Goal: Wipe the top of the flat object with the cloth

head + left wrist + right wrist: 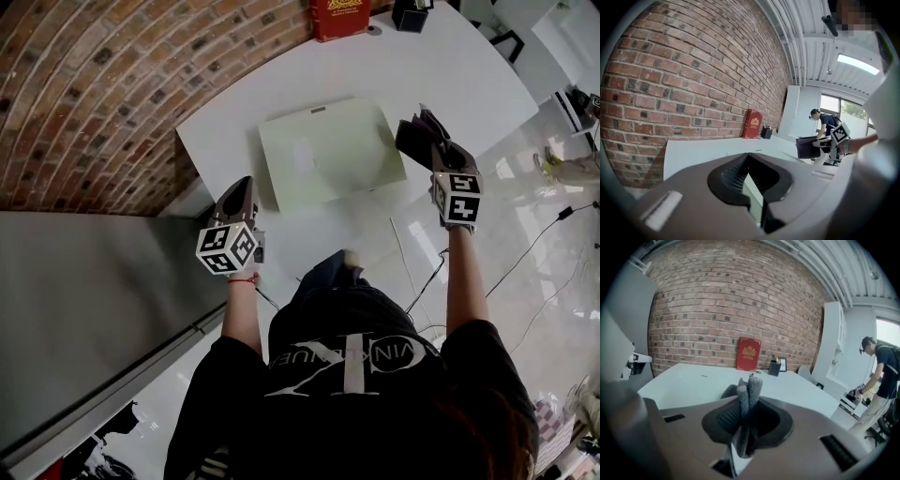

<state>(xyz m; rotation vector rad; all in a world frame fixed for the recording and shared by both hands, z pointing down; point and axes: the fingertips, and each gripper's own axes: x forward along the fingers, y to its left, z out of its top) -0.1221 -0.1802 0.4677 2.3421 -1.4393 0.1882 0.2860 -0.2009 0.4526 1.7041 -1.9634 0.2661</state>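
The flat object is a pale green board (328,150) lying flat in the middle of the white table (450,75). My right gripper (441,152) hovers over the board's right edge, shut on a dark grey cloth (418,134). In the right gripper view the bunched cloth (750,392) sticks up from between the jaws of the right gripper (745,408). My left gripper (246,186) hangs off the board's near left corner, beside the table edge. In its own view the left gripper (749,161) is shut with nothing in it.
A red book (337,17) and a black pen holder (410,14) stand at the table's far edge by the brick wall. A grey cabinet top (84,300) is on the left. Cables (412,267) lie on the glossy floor. A person (881,376) stands far right.
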